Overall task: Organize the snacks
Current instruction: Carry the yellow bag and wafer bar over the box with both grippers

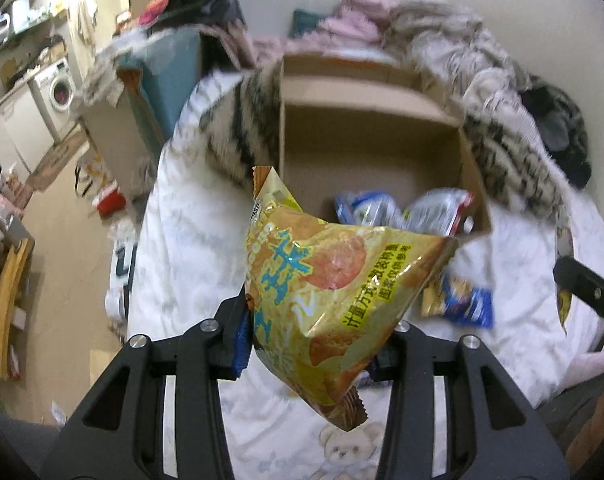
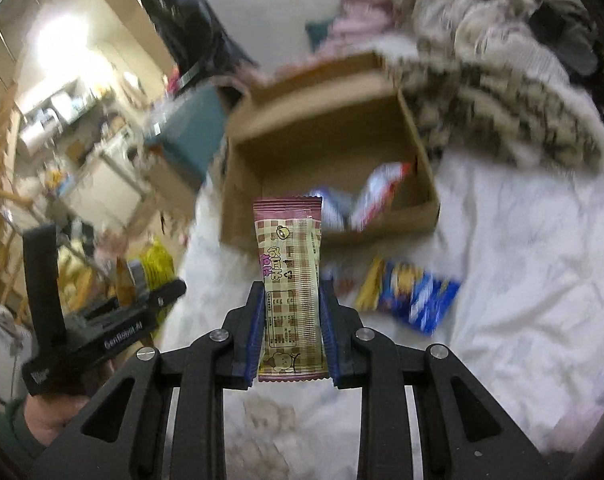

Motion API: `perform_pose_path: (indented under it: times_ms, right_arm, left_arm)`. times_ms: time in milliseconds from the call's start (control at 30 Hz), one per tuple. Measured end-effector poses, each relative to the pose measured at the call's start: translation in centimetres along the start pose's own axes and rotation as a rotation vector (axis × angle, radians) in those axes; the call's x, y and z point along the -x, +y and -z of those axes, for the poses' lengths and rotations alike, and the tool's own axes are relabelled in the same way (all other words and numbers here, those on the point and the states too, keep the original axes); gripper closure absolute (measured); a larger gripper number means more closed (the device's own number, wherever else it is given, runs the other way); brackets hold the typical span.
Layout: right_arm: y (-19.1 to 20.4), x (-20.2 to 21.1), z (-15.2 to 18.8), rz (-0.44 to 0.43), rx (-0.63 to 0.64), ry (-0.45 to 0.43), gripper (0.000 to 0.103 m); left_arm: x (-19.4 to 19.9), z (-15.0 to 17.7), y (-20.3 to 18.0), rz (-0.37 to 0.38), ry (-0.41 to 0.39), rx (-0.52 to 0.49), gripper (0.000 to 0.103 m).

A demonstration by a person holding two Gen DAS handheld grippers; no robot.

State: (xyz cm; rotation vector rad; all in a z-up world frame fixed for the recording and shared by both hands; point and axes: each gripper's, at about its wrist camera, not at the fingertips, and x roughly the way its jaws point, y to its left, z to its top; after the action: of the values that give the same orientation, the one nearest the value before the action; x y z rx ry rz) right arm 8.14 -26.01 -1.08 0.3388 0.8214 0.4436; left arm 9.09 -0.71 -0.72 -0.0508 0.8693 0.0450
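Observation:
My left gripper (image 1: pixel 314 344) is shut on a yellow chip bag (image 1: pixel 330 280) and holds it above the bed, just in front of an open cardboard box (image 1: pixel 366 120). The box holds a few blue, white and red snack packs (image 1: pixel 402 210). My right gripper (image 2: pixel 290 332) is shut on a long pink checked snack bar (image 2: pixel 292 284), held upright in front of the same box (image 2: pixel 326 140). A blue and yellow snack pack (image 2: pixel 414 292) lies on the white sheet near the box; it also shows in the left wrist view (image 1: pixel 462 300).
The box sits on a bed with a white sheet (image 1: pixel 190 232). A striped furry blanket (image 1: pixel 242 128) and piled clothes (image 1: pixel 442 32) surround the box. The floor with clutter (image 1: pixel 62 208) lies left of the bed. The left gripper's body (image 2: pixel 102 328) shows in the right wrist view.

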Motion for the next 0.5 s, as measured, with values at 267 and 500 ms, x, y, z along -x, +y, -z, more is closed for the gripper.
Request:
perform_pose_path:
  times_ms: [267,500]
  right_arm:
    - [-1.8,-0.3,-4.1,0.012,-0.053,-0.054,0.076]
    - [-3.0,-2.0,-7.3,0.027,-0.033,-0.071,0.076]
  left_arm:
    - [0.5,-4.8,-1.9,0.014,-0.091,-0.083,0.065]
    - [-1.9,-8.1,-2.9,0.019,-0.094,-0.103,0.065]
